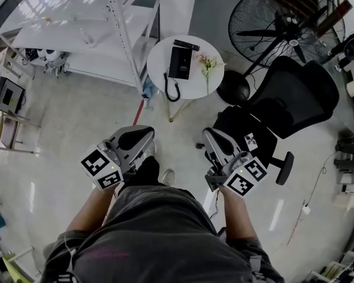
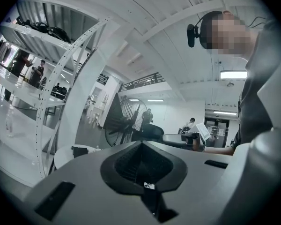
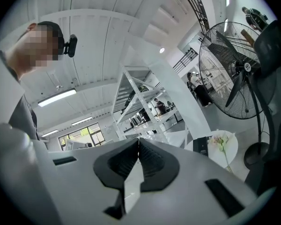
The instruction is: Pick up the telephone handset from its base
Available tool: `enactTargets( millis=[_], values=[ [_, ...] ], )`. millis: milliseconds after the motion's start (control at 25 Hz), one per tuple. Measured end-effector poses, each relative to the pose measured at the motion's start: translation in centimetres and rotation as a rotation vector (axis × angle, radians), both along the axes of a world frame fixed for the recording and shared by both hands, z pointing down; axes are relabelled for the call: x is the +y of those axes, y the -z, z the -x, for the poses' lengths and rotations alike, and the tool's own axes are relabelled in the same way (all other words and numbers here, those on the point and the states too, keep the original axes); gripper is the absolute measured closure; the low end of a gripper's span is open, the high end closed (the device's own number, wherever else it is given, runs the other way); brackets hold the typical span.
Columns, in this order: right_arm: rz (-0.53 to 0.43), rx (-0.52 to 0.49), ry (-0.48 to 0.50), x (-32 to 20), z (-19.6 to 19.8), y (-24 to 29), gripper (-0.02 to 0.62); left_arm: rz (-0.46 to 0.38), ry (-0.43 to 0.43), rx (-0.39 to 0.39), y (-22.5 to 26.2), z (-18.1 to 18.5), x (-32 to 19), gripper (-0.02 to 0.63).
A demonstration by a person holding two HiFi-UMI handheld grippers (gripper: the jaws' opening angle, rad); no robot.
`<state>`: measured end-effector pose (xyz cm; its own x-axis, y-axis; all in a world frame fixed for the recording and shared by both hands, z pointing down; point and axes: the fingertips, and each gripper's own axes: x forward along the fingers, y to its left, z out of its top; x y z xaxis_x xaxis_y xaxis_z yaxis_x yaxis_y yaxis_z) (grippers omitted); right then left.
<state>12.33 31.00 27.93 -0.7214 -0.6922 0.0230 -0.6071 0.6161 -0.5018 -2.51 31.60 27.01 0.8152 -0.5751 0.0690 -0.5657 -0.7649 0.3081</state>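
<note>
**Q:** The claws?
**A:** Left claw [image 1: 146,134] and right claw [image 1: 207,135] sit low in the frame, both closed and empty, above a pale glossy floor [image 1: 59,117].

**Q:** The telephone [image 1: 180,62]?
**A:** Upper centre, on a round white table [image 1: 158,55], well apart from both, between shelving [image 1: 76,28] and a fan [image 1: 283,22].

Black telephone [image 1: 180,62] flat on round white table [image 1: 157,63].

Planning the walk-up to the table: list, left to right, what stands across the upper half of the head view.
White metal shelving rack → flat black telephone → pale flower sprig → large black wire-caged floor fan.
</note>
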Motion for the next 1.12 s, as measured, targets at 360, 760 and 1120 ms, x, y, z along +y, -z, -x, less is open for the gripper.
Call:
enactTargets(
  millis=[360,760,1120],
  values=[
    [0.033,0.025,-0.020,-6.0,1.9,-1.6,0.575,0.024,-0.014,0.028,-2.0,1.9,-6.9,0.591],
    [0.081,0.034,-0.062,-19.0,5.6,-3.6,0.575,0.045,-0.074,0.035,-3.6,5.0,-21.1,0.591],
    [0.128,0.050,-0.116,-27.7,7.7,-4.7,0.575,0.084,-0.127,0.038,-4.8,7.2,-30.1,0.591]
  ],
)
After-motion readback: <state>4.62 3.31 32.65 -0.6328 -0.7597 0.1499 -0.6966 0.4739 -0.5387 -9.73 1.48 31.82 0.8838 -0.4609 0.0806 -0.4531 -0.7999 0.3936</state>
